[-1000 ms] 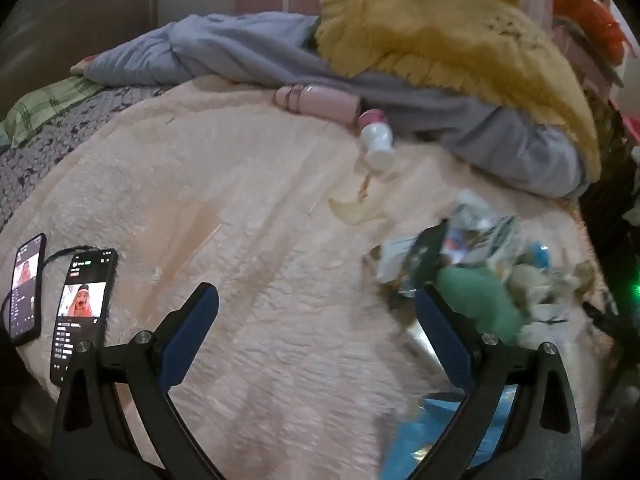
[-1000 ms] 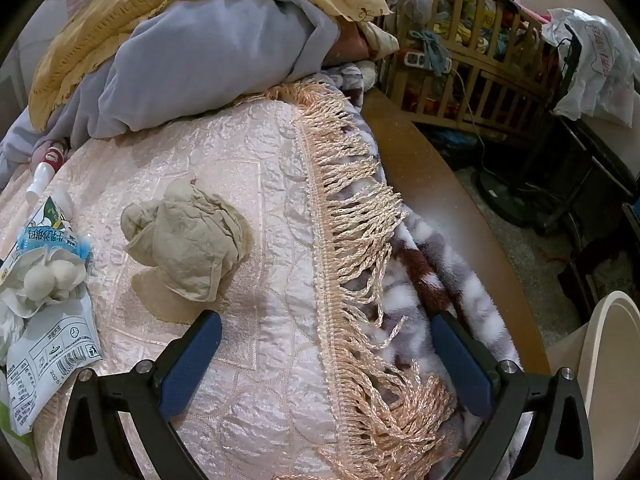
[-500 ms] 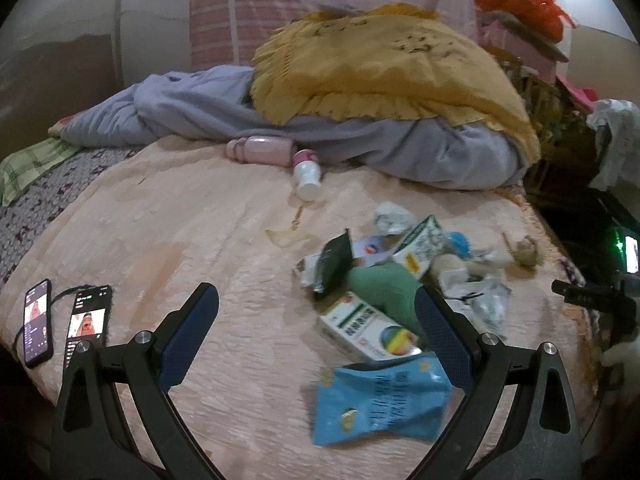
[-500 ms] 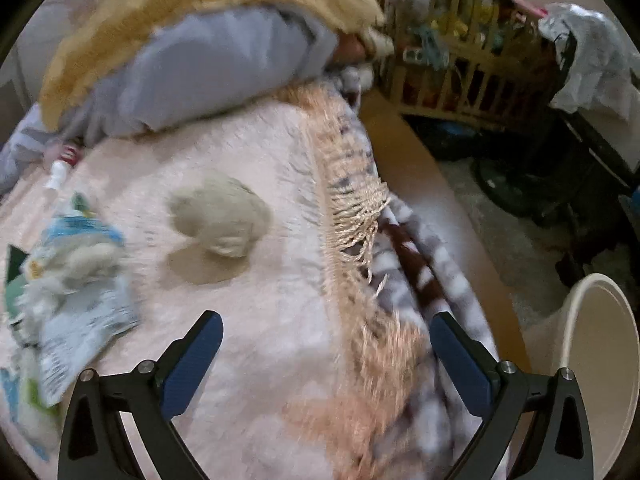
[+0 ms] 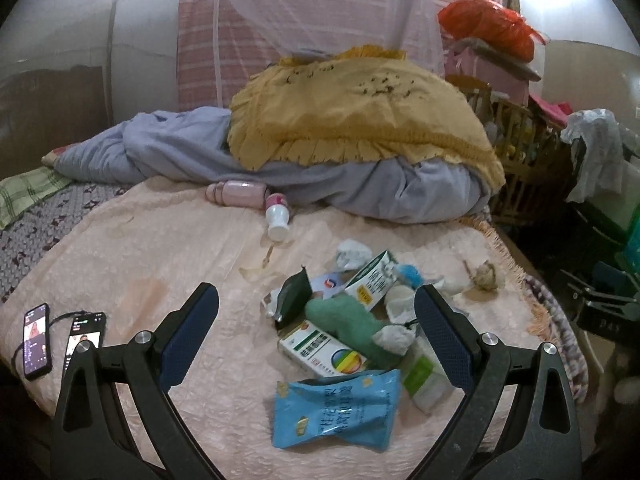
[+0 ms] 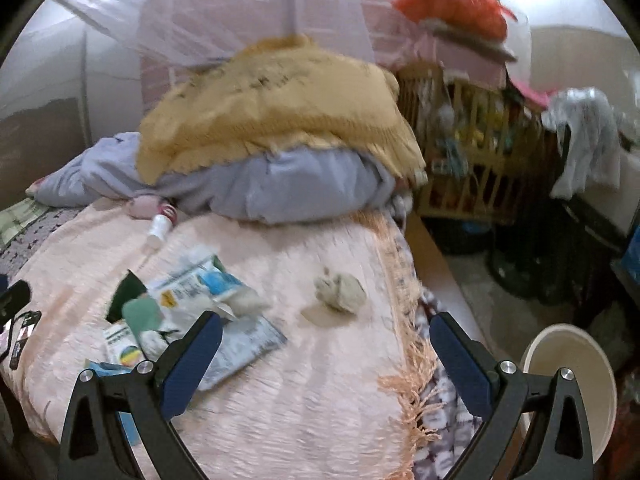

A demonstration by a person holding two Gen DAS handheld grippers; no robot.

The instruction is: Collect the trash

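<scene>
A heap of trash lies on the pink bedspread point(image 5: 152, 256): a blue snack packet point(image 5: 336, 412), a white medicine box point(image 5: 320, 350), a green cloth lump point(image 5: 348, 324), cartons and crumpled tissues point(image 5: 352, 254). A crumpled beige wad point(image 5: 486, 278) lies apart to the right, also in the right wrist view point(image 6: 340, 292). My left gripper point(image 5: 316, 340) is open and empty, above the heap. My right gripper point(image 6: 326, 360) is open and empty, above the bedspread, short of the wad. The heap also shows at left in the right wrist view point(image 6: 188, 300).
A white bottle point(image 5: 277, 220) and a pink flask point(image 5: 236, 194) lie by the grey and yellow bedding point(image 5: 352, 120). Two phones point(image 5: 60, 336) lie at the left edge. A cream bin point(image 6: 572, 384) stands on the floor right of the bed. A wooden crib point(image 6: 472, 148) stands behind.
Both grippers have pulled back and up from the bed, so more of the bed shows. The trash heap and the beige wad now look farther off. Both stay open.
</scene>
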